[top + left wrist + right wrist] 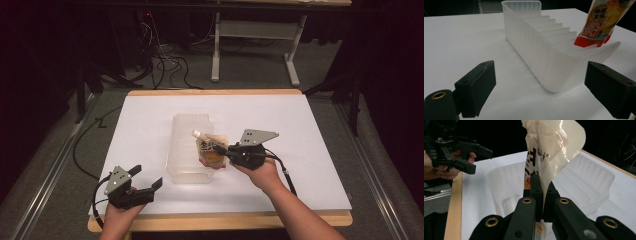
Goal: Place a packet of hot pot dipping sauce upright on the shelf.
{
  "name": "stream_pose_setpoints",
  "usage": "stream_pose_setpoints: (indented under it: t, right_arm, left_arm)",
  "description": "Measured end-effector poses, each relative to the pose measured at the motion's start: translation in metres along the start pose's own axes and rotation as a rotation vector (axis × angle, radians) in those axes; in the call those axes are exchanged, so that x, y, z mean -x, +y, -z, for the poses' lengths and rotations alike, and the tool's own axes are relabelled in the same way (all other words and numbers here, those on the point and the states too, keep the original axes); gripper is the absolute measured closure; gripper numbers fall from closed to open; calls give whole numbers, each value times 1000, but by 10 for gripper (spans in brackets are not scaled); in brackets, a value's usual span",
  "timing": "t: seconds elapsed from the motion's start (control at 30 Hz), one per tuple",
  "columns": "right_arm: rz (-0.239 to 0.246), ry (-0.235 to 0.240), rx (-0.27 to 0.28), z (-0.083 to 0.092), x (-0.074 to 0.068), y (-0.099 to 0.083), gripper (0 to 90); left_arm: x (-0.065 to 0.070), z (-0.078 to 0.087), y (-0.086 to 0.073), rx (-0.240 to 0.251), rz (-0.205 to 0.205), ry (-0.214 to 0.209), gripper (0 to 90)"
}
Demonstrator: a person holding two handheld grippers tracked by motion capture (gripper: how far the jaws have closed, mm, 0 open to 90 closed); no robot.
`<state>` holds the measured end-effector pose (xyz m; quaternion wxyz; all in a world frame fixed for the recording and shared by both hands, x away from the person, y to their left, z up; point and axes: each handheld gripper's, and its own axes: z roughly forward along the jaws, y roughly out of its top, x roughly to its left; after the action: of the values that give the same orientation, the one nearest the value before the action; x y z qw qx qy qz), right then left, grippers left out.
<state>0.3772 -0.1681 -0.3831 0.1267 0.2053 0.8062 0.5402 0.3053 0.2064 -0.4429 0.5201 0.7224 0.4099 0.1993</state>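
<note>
From the high view, a spouted pouch [212, 150] is being gripped by the right tongs [226, 152] over the clear tray [189, 150] at the centre of the white surface [150, 120]; the left tongs [148, 182] are being held spread at 7 o'clock. In the left gripper view, the pouch [599, 25] is being held at 2 o'clock above the tray [544, 50]. In the right gripper view, the pouch [554, 155] is being pinched between clenched jaws

Counter [150, 120]: bare white surface wide open on the left, the far side and the right edge. Only standing obstacle is the translucent ribbed tray [186, 145] at centre, long axis running away from the person. Over its near right part a spouted pouch [212, 150] hangs, pinched by the right hand-held gripper [227, 152], blocking entry there. Tray's far end is unobstructed from above. Left hand-held gripper [147, 181], jaws spread, sits at the near left edge, with bare counter between it and the tray wall.
</note>
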Motion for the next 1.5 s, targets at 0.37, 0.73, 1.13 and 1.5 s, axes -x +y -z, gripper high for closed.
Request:
stream_pose_setpoints:
  t: [0.37,0.73,1.13,1.5]
  right_arm:
    - [6,11,-4,-12,-2,5,900]
    - [12,28,4,-26,-5,11,900]
    - [-5,45,13,-43,-9,8,900]
    - [-10,41,1,-51,-7,6,900]
  left_arm:
    - [0,0,0,0,0,-2,105]
    - [0,1,0,5,2,0,106]
    - [0,0,-1,1,5,-4,105]
    - [-1,1,0,8,4,-4,106]
